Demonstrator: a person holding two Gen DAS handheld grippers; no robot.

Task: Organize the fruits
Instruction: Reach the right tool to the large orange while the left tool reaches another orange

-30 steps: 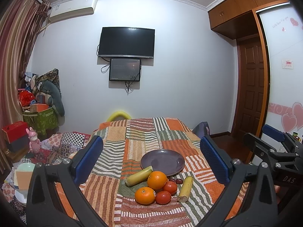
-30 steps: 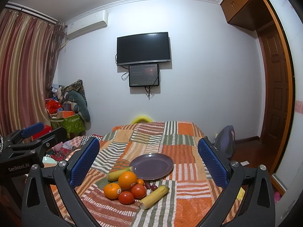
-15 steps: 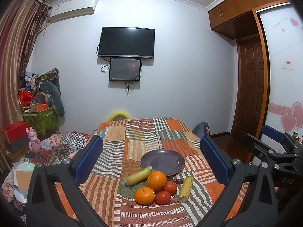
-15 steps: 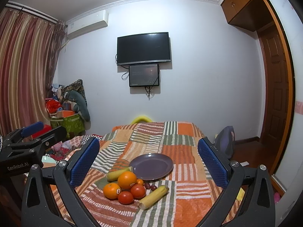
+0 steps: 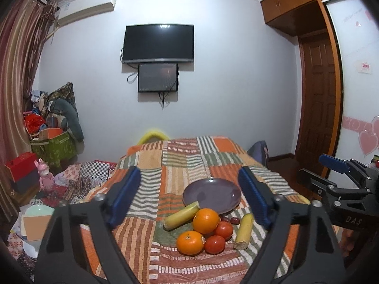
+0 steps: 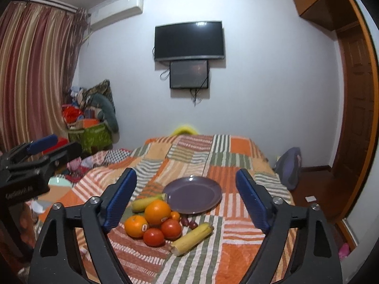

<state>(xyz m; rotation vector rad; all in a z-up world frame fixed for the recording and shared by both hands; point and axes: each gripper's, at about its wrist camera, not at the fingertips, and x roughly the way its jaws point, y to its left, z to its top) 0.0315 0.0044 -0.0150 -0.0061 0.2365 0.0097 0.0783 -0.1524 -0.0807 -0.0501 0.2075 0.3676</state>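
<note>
Left wrist view: the left gripper [image 5: 189,198] hangs with jaws spread wide and empty, framing a purple plate [image 5: 212,195] at centre and a fruit pile [image 5: 206,228] of oranges, tomatoes and bananas just below it on the patchwork quilt [image 5: 146,189]. Right wrist view: the right gripper [image 6: 184,200] is likewise wide open and empty, the plate [image 6: 193,195] at centre, the fruit [image 6: 163,223] touching its lower-left rim.

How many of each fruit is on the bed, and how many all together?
Oranges: 2 big, 1 small
Tomatoes: 2
Bananas: 2
Small dark red fruits: 2
Total: 9, all beside the plate.
</note>
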